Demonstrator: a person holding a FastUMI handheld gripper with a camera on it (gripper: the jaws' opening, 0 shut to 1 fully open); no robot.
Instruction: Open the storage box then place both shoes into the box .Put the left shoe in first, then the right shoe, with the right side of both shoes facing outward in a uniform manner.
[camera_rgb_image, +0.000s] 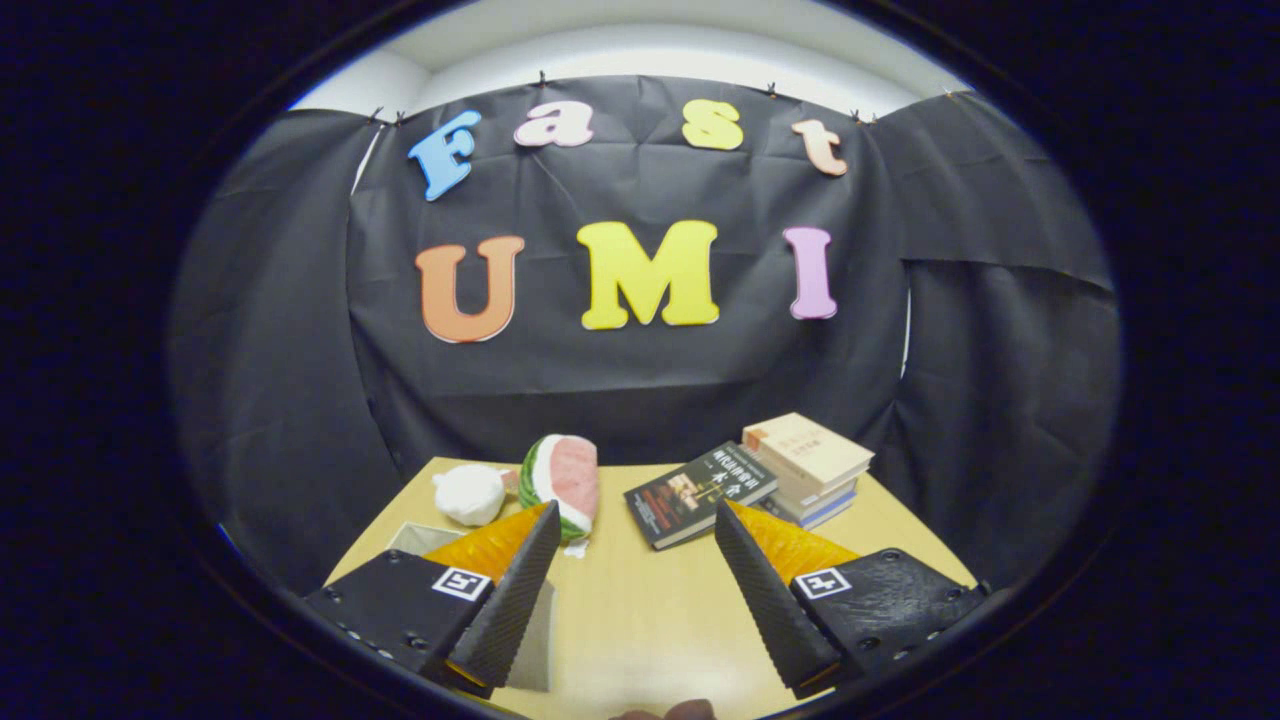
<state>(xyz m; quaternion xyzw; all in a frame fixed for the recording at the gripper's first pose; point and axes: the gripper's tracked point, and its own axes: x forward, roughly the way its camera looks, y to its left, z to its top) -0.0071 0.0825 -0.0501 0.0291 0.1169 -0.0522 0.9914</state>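
While spread wide over bare tabletop (640, 620) with nothing gripped, tool (632, 555) risks clipping watermelon toy (562, 482) or dark book (698, 492) ahead.

1. The desk (640, 610) has a pale wood-grain top, smooth with a soft sheen.
2. The tool (637, 520) stands spread wide over bare desk; its fingers (510, 590) carry finely ribbed, matt pads.
3. The watermelon slice (560, 480) looks like matt foam or soft plastic.
4. The white ball (470, 493) looks soft, cloth-like.
5. The dark book (700, 493) has a glossy paper cover; the stacked books (808, 465) look matt.
6. The booth wall (640, 380) is creased matt cloth.
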